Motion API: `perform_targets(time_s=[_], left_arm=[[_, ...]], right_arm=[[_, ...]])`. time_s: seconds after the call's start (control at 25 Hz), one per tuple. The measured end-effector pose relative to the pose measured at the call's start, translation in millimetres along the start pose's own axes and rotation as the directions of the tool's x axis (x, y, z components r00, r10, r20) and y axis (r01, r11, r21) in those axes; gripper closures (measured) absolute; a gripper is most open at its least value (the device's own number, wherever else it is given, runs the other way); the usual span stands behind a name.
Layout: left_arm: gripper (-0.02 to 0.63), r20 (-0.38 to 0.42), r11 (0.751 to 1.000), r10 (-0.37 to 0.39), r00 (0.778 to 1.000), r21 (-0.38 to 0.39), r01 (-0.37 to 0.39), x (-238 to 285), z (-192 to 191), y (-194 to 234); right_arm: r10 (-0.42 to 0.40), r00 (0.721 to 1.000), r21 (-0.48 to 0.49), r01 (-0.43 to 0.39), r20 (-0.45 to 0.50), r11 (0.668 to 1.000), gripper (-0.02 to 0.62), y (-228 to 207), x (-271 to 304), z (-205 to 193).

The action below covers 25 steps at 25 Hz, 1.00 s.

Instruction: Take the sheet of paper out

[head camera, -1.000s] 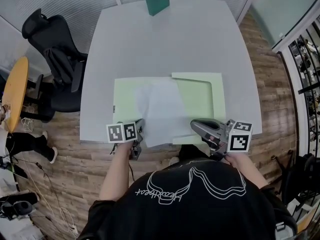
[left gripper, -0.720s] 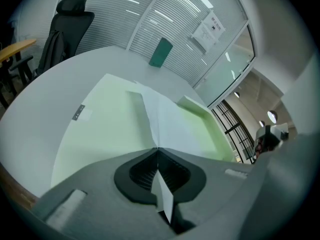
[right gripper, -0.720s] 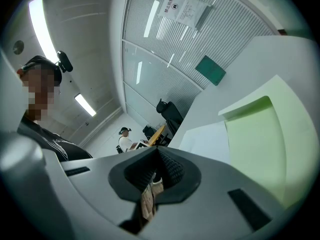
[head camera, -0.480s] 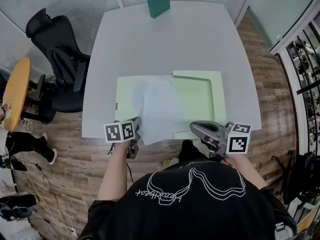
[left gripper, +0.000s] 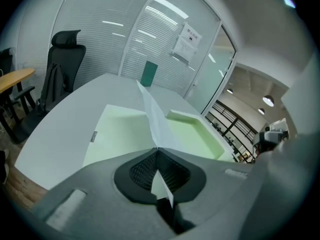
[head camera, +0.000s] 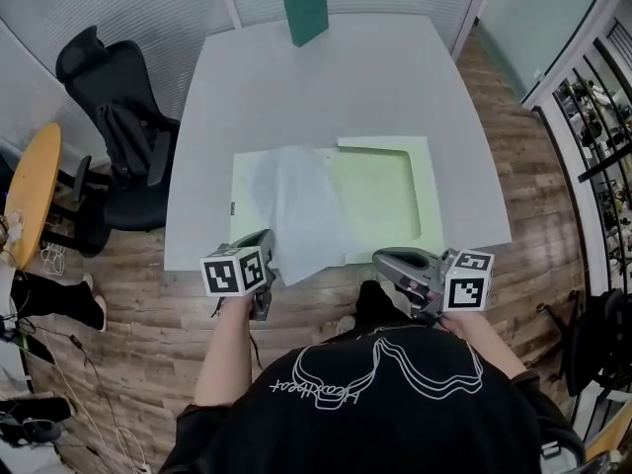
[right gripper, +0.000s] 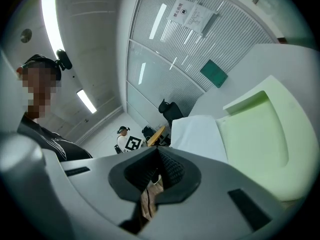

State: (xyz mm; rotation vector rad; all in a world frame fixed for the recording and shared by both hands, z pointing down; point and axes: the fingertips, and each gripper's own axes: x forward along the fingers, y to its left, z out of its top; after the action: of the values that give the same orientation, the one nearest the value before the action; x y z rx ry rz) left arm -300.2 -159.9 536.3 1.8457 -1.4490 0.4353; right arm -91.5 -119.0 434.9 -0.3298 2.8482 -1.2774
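Broadly, a wood-plank floor (head camera: 138, 363) fills the lower and side edges of the head view, and a big pale grey table (head camera: 336, 87) takes up the centre. A black office chair (head camera: 118, 117) stands just beside the table's left edge, and part of a round yellow tabletop (head camera: 30, 191) shows at the far left.

On the near half of the table lies an open pale green folder (head camera: 385, 196). Its left flap is flat, and its right part has a raised border along the top and right sides. The sheet of paper (head camera: 301, 215) lies across the folder's left half and middle. It runs from about the folder's top edge down past the near edge of the table, and it is lifted into a soft ridge instead of lying flat. A dark green book (head camera: 304, 10) stands upright at the table's far edge, in the upper centre of the frame.

The left gripper (left gripper: 157, 151) is at the lower left of the head view, at the paper's near left corner. Its own view shows the jaws pressed together on the paper's edge, with the sheet rising from them as a thin white fold. The right gripper (right gripper: 159, 150) is at the lower right, off the table's near edge and apart from the paper. Its jaws meet at the tips with nothing between them.
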Motion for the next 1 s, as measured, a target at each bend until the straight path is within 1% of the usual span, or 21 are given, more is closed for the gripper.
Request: perform_targets(time_s=[0.12, 0.32, 0.52, 0.68, 0.8, 1.0], left_arm=[[0.592, 0.045, 0.999, -0.007, 0.999, 0.038, 0.005, -15.9, 8.0, -13.7], [0.592, 0.115, 0.998, -0.049, 0.992, 0.054, 0.043, -46.1, 14.7, -40.3], [0.592, 0.199, 0.992, -0.108, 0.974, 0.079, 0.094, -82.7, 25.7, -74.6], [0.592, 0.254, 0.983, -0.181, 0.95, 0.073, 0.167, -106.4, 28.0, -107.6], [0.592, 0.274, 0.978, -0.204, 0.94, 0.088, 0.187, -119.7, 27.7, -131.5], [0.592, 0.285, 0.968, -0.246, 0.926, 0.118, 0.221, -140.5, 20.1, -179.1]], right_arm=[[-0.009, 1.0, -0.01, 0.009, 0.007, 1.0, 0.588, 8.9, -6.4, -4.8], [-0.01, 1.0, -0.032, 0.011, 0.024, 0.999, 0.588, 22.7, -14.2, -7.5], [-0.001, 0.999, -0.043, 0.003, 0.046, 0.999, 0.588, 32.4, -22.6, -9.3], [0.018, 0.999, -0.04, -0.016, 0.036, 0.999, 0.588, 38.5, -30.5, -18.2], [0.031, 0.999, -0.037, -0.03, 0.04, 0.999, 0.588, 42.0, -38.1, -17.3], [0.05, 0.997, -0.054, -0.046, 0.066, 0.997, 0.588, 53.3, -64.3, -10.7]])
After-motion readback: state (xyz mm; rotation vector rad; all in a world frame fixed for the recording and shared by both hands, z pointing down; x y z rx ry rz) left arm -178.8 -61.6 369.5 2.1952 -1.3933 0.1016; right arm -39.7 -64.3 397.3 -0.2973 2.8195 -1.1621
